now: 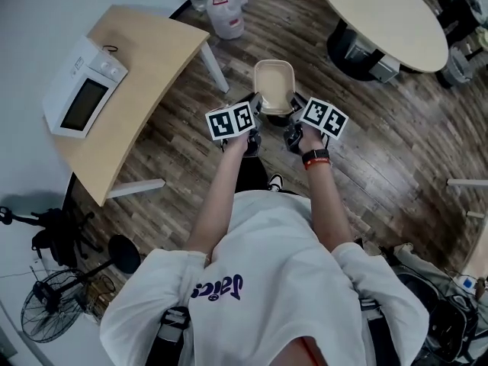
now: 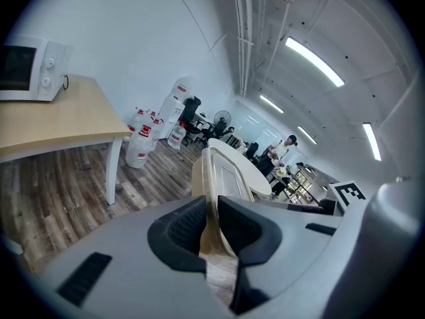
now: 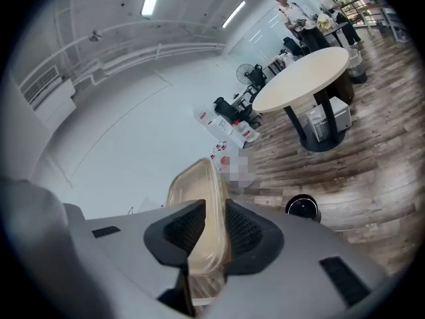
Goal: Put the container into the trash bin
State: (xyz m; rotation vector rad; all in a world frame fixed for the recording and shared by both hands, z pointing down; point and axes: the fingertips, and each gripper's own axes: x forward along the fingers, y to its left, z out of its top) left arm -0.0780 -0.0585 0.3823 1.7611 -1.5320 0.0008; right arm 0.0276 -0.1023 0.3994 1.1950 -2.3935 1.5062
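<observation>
A beige plastic container with a clear lid is carried in the air over the wood floor, held between both grippers. My left gripper is shut on the container's left rim; the black pads pinch its edge. On the other side my right gripper is shut on the right rim, with its pads pressed on both faces. No trash bin shows in any view.
A light wooden table with a white microwave stands at the left. Water bottles sit by the wall ahead. A round table on a black base is at the upper right. People stand far off.
</observation>
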